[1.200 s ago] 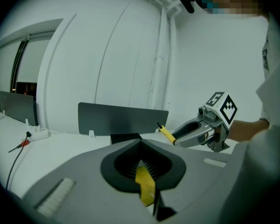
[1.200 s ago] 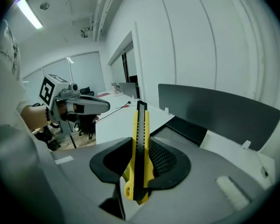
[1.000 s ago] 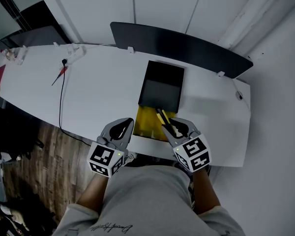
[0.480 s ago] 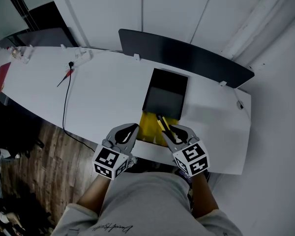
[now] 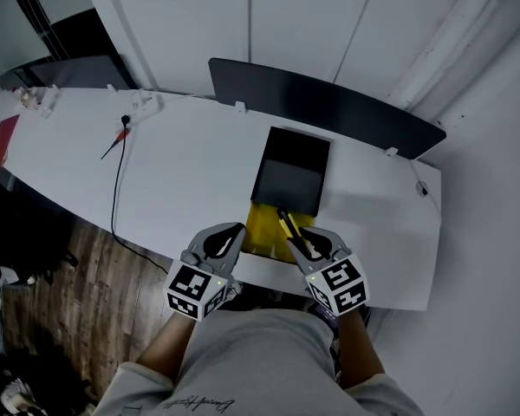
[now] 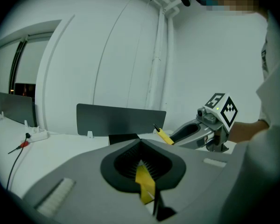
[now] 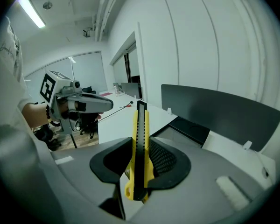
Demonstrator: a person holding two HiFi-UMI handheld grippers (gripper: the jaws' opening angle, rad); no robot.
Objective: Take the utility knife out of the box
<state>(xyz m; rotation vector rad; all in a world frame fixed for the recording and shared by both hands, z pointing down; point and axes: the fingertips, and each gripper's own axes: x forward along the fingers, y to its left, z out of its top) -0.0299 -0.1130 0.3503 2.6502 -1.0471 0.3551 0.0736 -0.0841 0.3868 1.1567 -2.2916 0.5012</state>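
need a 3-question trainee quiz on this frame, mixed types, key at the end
1. Multiple choice: what is the right claw shut on?
A) a cable
B) the utility knife
C) nothing
2. True or false: the black box sits on the floor.
3. Fill in: the knife's body is black and ____.

Key
1. B
2. False: it sits on the white table.
3. yellow
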